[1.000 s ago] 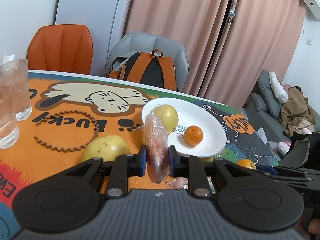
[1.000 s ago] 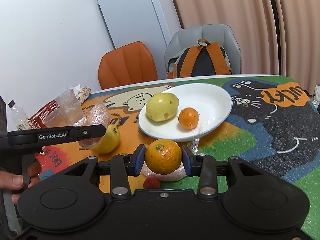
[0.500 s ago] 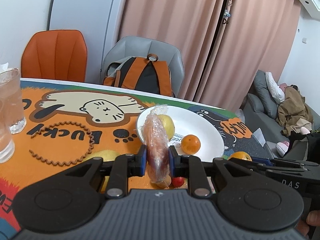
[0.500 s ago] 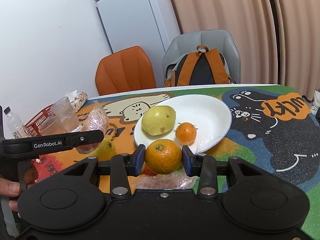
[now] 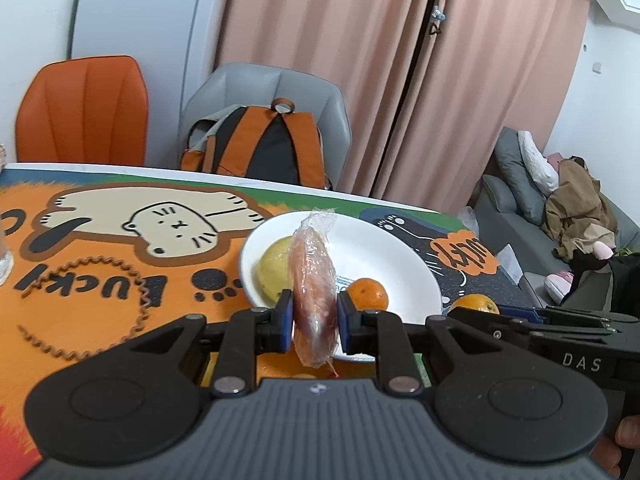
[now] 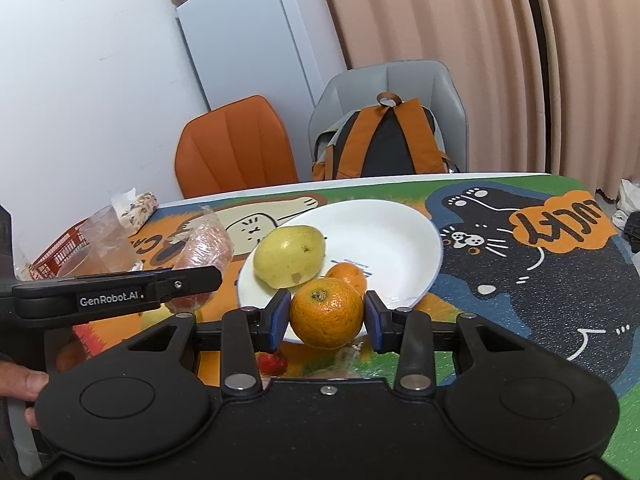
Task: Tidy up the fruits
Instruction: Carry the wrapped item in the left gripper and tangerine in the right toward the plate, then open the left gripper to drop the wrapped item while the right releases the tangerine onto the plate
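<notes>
A white plate [image 5: 384,248] [image 6: 384,236] on the cartoon-print table holds a yellow pear [image 5: 272,268] [image 6: 290,256] and a small orange [image 5: 368,294] [image 6: 352,274]. My left gripper [image 5: 313,316] is shut on a plastic-wrapped reddish fruit [image 5: 314,288], held above the plate's near-left rim; it also shows in the right wrist view [image 6: 204,256]. My right gripper [image 6: 326,316] is shut on an orange [image 6: 327,312], held above the plate's near rim; that orange shows in the left wrist view [image 5: 474,304].
A red strawberry [image 6: 272,362] and crumpled plastic wrap [image 6: 352,356] lie on the table below my right gripper. Clear glasses [image 6: 100,236] and a red basket [image 6: 52,256] stand at the left. An orange chair [image 5: 84,112] and a grey chair with a backpack [image 5: 264,148] stand behind the table.
Both grippers have moved forward toward the plate with their fruit still held. The plate and its fruit look larger and closer in both views.
</notes>
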`<action>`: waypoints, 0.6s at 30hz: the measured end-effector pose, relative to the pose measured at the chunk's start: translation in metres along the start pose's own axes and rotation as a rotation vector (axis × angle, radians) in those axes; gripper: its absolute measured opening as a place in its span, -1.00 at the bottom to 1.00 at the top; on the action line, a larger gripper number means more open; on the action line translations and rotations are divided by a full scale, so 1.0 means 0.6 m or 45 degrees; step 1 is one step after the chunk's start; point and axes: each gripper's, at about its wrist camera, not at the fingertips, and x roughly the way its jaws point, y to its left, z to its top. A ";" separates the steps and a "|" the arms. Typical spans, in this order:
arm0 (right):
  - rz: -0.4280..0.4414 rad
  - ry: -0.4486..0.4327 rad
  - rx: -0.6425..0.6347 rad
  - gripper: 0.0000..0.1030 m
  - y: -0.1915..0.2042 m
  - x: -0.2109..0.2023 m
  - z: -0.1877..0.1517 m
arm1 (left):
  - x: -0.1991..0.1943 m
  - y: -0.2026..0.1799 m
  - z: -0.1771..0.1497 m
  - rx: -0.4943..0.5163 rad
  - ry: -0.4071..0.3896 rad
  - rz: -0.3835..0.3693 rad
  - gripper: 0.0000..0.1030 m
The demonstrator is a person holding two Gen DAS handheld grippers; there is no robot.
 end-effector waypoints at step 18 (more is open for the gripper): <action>-0.023 -0.006 0.047 -0.28 -0.050 0.026 0.008 | 0.081 -0.025 0.007 0.061 0.042 0.014 -0.52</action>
